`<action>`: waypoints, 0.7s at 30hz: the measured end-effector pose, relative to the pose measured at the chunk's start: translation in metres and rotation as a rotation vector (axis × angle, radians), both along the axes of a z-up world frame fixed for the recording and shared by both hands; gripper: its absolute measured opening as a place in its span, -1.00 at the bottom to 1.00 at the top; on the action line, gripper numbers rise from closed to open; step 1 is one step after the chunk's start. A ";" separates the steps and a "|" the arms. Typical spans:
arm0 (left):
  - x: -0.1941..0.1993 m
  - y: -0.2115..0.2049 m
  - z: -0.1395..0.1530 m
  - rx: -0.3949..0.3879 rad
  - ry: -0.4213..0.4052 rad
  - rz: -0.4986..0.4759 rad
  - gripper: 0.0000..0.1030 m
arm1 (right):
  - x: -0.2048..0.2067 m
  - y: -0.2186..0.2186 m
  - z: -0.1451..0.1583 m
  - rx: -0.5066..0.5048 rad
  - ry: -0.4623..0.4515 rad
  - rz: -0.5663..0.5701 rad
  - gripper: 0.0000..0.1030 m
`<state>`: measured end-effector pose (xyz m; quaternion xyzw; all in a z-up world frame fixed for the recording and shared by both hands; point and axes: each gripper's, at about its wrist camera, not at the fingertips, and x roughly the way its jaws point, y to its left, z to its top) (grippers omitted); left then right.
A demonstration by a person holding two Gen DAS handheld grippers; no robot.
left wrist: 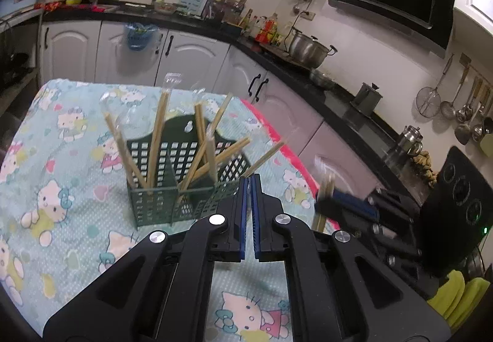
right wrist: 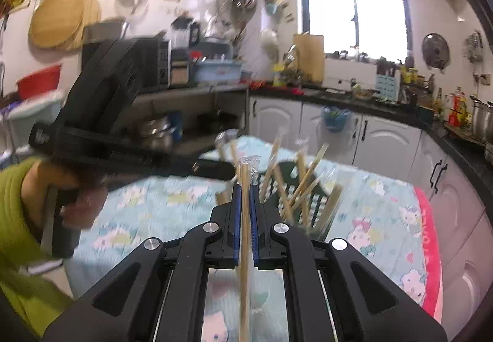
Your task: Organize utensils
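The table (left wrist: 37,132), under a cartoon-cat cloth, carries the green slotted holder (left wrist: 172,188), the landmark here. Wrapped chopsticks (left wrist: 158,138) lean out of its compartments in every direction, fanning across the space above it. Kitchen cabinets (left wrist: 191,55) run behind the holder. The right gripper (right wrist: 245,188) sits in front of the holder, clamped on one wrapped chopstick pair (right wrist: 245,219) standing upright between its pads. The left gripper (left wrist: 248,180), also before the holder, has its jaws pressed together with nothing between them. Only the right wrist view shows a hand (right wrist: 77,203) in a green sleeve, left of the holder.
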<state>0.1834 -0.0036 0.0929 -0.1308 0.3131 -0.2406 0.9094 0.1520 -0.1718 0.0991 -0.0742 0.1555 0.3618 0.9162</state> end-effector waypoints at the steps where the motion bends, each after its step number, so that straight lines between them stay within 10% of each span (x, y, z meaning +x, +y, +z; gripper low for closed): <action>1: 0.000 -0.001 0.003 0.000 -0.008 -0.002 -0.98 | 0.003 -0.002 0.004 0.016 -0.007 -0.008 -0.89; 21: -0.003 0.002 0.102 0.004 -0.219 -0.004 -0.98 | 0.071 -0.026 0.097 0.280 -0.200 -0.201 -0.89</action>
